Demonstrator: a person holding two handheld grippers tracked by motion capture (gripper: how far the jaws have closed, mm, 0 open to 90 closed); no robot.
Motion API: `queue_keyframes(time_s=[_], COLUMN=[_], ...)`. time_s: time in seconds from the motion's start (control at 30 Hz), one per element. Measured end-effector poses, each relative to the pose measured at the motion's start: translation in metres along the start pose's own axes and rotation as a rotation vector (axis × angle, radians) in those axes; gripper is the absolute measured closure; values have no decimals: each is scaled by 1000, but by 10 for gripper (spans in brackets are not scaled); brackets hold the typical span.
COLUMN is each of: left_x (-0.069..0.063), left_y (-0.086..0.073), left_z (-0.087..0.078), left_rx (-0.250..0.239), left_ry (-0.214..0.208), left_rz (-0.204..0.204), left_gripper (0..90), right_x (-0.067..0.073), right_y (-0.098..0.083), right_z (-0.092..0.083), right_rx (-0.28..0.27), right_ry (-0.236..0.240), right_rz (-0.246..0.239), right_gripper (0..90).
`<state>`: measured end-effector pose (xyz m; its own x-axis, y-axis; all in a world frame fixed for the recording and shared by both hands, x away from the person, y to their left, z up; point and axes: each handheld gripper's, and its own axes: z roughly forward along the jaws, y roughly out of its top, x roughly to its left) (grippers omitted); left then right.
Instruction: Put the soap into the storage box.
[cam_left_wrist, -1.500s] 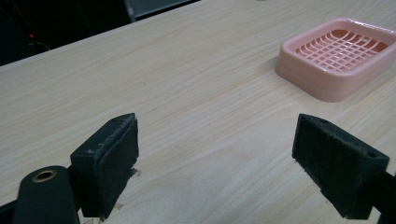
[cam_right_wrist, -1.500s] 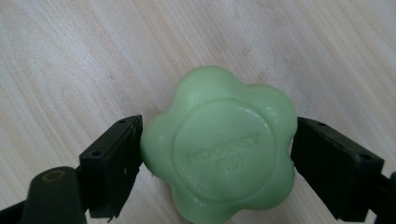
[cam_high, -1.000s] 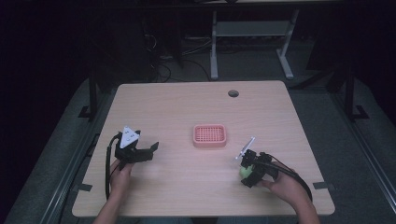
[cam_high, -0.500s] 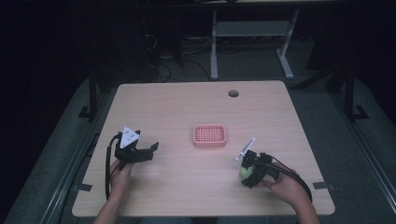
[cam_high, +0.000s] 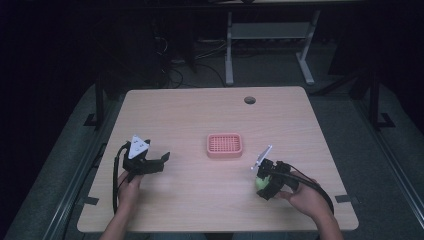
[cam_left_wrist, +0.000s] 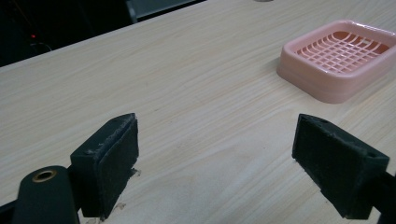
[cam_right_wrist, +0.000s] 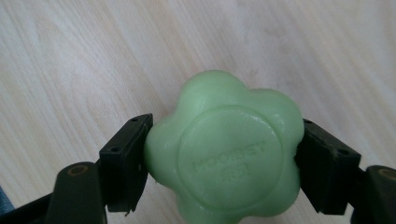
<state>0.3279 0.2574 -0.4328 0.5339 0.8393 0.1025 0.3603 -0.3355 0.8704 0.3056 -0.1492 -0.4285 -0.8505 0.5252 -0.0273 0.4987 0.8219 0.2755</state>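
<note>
Right gripper (cam_right_wrist: 223, 154) was clamped on the green soap (cam_right_wrist: 224, 151), low over the table (cam_high: 200, 115) near its right front. Lobed, slick sides: it could squirt out en route to the pink dish (cam_high: 225, 145). Left gripper (cam_left_wrist: 229, 154) sat wide, empty.

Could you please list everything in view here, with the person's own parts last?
soap bar: one, pale green, flower-shaped, clamped between the right hand-held gripper's jaws near the table's front right.
soap dish: one, pink, slotted, mid-table, nothing in it.
table: one, light wood, with a round cable hole near its far edge.
desk frame: one, pale grey, on the floor beyond the table.
left hand-held gripper: one, black with a grey plate, jaws wide apart, front left.
right hand-held gripper: one, black, front right.
hands: two, entering from the bottom edge.
</note>
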Motion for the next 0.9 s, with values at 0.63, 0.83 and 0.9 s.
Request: queue_keyframes(time_s=[0.63,0.83,0.9], left_x=[1,1,1], left_y=[-1,-1,-1], left_z=[0,0,1], left_rx=[1,-4,-7], left_ry=[1,2,2], left_rz=[-4,-4,-14], left_gripper=[143,143,143], right_x=[-17,-21,-22], right_y=[18,27,29], right_z=[-15,-19,-19], right_rx=[-65,-75,-71], right_ry=[6,11,10], right_rz=[11,8,3], right_gripper=[259,259,258])
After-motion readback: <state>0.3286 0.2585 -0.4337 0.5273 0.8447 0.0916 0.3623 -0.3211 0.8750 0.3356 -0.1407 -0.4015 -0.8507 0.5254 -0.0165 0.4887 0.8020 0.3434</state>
